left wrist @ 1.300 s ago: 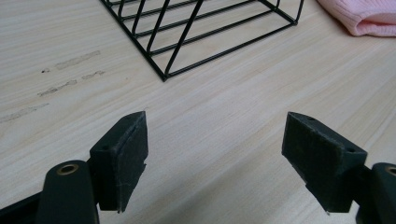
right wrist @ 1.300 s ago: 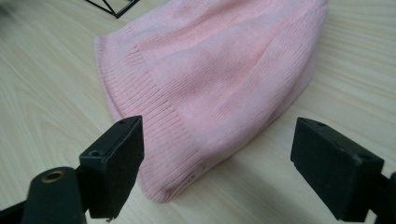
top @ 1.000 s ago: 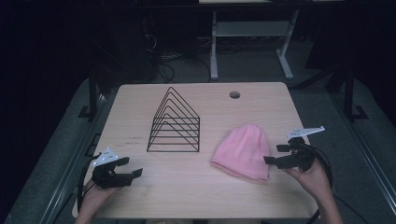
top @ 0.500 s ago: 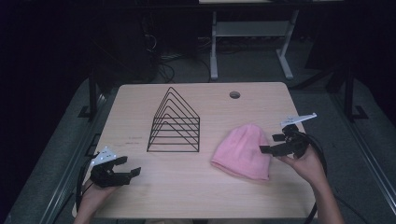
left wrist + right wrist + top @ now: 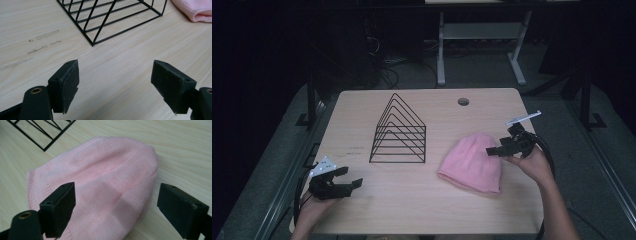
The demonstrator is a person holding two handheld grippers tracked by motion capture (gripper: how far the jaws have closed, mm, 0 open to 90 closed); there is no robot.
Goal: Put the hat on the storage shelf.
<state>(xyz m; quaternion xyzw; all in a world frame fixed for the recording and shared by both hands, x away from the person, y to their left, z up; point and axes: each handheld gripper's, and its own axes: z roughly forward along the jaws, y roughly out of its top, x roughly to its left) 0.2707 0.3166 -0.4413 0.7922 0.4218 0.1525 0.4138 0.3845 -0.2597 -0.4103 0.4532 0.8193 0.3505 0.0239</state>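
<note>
Pale wood table is carrying a black wire rack at its middle, with a pink knit beanie lying flat just to the rack's right. Right gripper is hovering at the beanie's crown edge, jaws spread wide around nothing. Left gripper is sitting well apart near the front left corner, jaws likewise spread, with bare wood between it and the rack.
</note>
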